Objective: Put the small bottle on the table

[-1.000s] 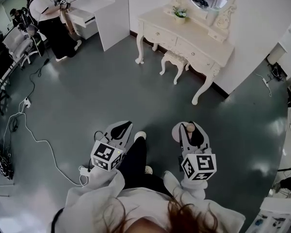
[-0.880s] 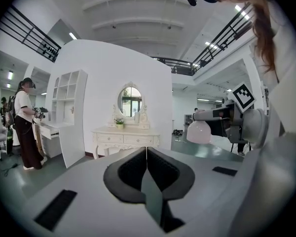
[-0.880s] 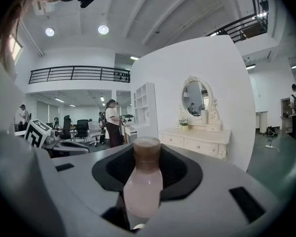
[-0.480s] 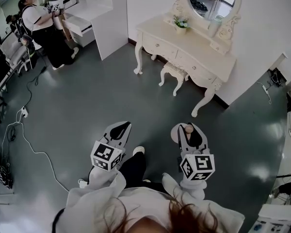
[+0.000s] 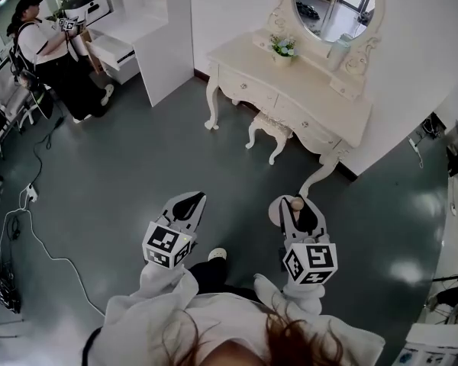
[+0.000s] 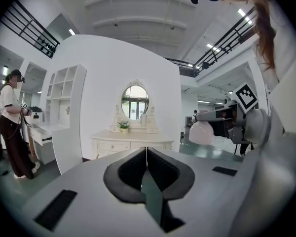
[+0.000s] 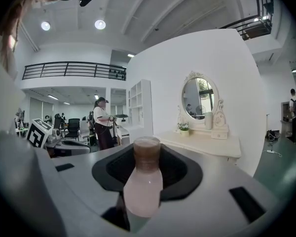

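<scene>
While right gripper [image 5: 294, 207] clamps small pink brown-capped bottle [image 7: 143, 181] for transport, left gripper [image 5: 189, 199] closed, empty; cream dressing table [image 5: 320, 91] one o'clock.

Matt small bottle [image 7: 143, 189], glossy floor [image 5: 130, 174]

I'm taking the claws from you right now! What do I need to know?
Left claw: shut, empty.
Right claw: shut on the small bottle, with its brown cap pointing forward.
Dressing table: ahead across the floor, not reached yet.
Done: the bottle is picked up.
Left: carry it to the tabletop, set it down and let go.
</scene>
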Action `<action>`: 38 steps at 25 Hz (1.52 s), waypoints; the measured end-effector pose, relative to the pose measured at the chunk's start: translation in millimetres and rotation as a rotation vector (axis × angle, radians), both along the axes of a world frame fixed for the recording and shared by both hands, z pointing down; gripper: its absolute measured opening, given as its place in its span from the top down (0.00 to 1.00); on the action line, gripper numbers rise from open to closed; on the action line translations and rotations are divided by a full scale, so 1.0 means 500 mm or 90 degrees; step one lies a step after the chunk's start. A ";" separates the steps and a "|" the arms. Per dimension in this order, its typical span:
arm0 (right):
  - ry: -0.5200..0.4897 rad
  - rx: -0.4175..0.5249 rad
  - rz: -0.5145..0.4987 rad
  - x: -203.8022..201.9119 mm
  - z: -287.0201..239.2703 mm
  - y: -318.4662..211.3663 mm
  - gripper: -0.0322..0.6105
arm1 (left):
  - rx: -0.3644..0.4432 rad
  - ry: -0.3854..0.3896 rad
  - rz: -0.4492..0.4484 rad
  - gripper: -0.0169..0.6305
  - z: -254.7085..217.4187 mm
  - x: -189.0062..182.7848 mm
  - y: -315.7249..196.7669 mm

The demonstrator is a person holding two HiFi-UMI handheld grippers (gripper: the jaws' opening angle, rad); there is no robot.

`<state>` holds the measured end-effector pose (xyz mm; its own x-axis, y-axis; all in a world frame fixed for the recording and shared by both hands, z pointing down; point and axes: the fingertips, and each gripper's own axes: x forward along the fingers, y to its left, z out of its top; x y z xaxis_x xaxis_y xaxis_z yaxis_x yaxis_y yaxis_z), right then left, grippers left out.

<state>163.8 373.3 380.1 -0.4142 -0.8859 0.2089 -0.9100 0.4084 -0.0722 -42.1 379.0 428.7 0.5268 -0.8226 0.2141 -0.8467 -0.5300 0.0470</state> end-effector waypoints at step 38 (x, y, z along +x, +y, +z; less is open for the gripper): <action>0.006 -0.018 -0.032 -0.090 0.046 -0.305 0.71 | -0.028 -0.001 -0.016 0.95 0.051 -0.083 -0.249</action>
<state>118.8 220.7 403.1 -0.4560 -0.8575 0.2381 -0.8890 0.4515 -0.0766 -83.4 254.6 454.2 0.5050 -0.8257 0.2515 -0.8602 -0.5054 0.0681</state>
